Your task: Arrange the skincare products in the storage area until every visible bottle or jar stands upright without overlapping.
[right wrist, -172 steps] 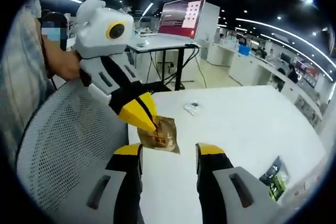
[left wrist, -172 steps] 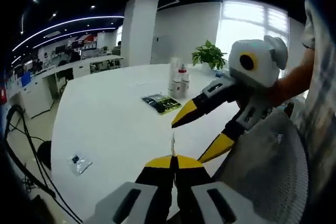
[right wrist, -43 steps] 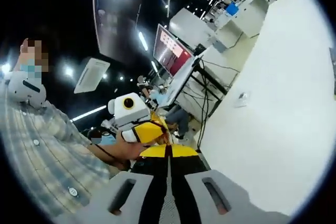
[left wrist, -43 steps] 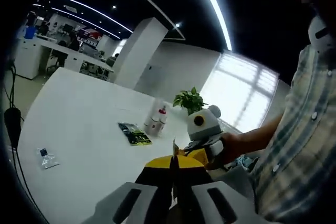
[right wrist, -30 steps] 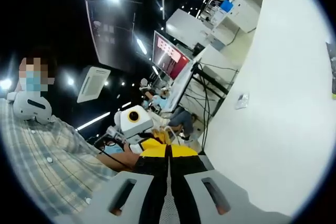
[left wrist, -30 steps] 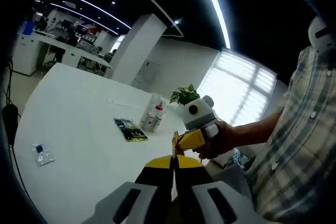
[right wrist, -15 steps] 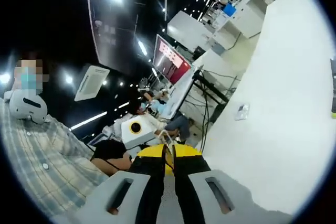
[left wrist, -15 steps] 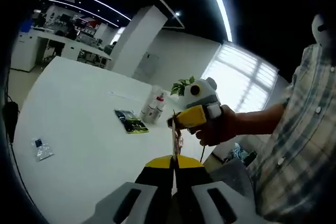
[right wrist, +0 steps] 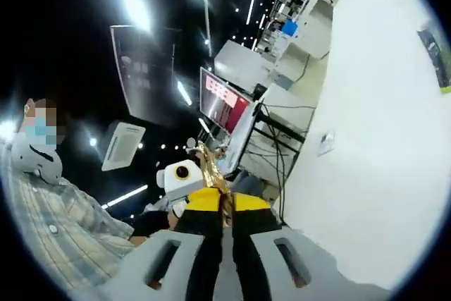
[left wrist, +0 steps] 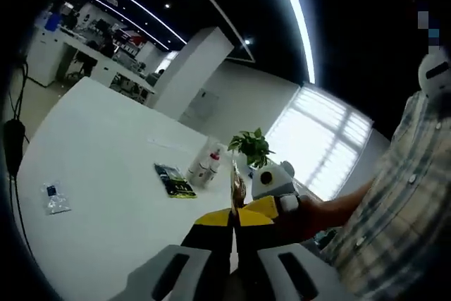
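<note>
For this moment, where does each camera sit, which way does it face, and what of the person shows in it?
Left gripper view: rides the left claw, raised above the white table, facing the bottles, plant and windows; a hand holding the right claw and a plaid sleeve show.
Right gripper view: rides the right claw, rolled, facing the monitor and desks; a plaid shirt shows.
Shared: both claws, the gold sachet, the table.
</note>
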{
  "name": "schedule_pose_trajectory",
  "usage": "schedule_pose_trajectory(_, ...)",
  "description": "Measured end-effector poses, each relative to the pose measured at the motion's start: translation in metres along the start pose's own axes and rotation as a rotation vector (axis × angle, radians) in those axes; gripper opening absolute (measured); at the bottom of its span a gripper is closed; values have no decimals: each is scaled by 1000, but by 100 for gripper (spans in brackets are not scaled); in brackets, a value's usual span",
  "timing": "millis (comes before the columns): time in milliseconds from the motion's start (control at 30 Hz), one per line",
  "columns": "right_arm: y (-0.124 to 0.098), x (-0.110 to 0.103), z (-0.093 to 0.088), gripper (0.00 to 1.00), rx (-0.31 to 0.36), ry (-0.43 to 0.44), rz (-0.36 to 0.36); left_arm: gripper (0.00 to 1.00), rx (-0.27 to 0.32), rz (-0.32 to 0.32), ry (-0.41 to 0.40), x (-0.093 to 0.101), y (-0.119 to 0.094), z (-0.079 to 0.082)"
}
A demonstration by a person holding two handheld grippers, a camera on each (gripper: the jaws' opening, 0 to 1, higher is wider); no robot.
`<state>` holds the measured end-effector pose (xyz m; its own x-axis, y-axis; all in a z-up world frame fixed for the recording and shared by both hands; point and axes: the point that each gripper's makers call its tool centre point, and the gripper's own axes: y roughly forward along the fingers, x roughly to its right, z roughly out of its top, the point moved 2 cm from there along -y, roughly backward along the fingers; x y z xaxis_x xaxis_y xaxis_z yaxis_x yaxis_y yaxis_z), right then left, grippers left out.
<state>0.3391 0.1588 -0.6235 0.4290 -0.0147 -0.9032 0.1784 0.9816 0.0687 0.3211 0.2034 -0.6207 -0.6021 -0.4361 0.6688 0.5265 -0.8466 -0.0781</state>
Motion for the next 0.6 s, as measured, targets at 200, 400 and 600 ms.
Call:
schedule_pose_trajectory(200,-5,-3,3,0,-34,-32,-29,6,-33,16,82,1,4,-8)
schedule_pose_trajectory(400,-13,-5,6,0,-103,-90,-58,12,-105,-23,100,7,6,-22)
schedule_pose_trajectory(600,-12,-9,0,0,-171,-115,-60,14,-91,-40,81,9,4,-17)
